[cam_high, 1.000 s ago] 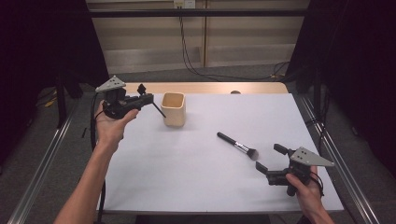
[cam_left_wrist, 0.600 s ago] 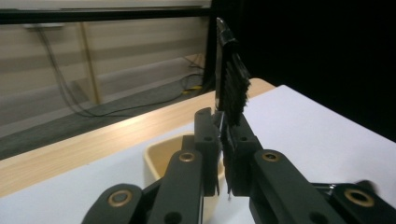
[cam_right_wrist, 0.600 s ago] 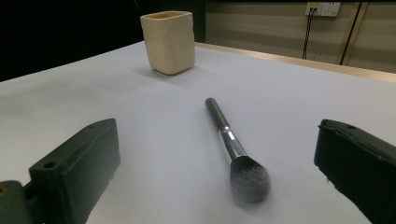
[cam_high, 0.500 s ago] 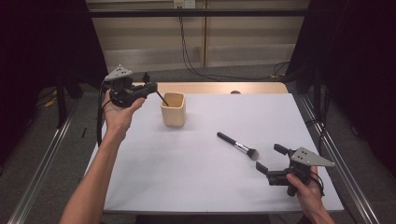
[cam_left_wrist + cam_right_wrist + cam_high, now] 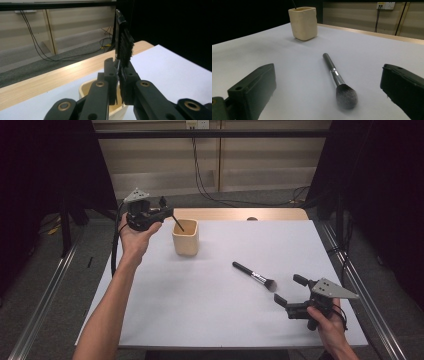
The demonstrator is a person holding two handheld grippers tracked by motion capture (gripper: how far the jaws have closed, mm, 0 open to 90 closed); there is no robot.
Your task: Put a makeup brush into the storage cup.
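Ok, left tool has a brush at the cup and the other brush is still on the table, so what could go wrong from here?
1. The left tool pinches its thin black brush by the bristle end, handle tip at the cup rim; released off-centre, it could drop outside or catch the rim.
2. The light-looking cup might tip if the handle pushes its wall.
3. The right tool sits open close behind the powder brush; closing on its soft head could roll it or splay the bristles.
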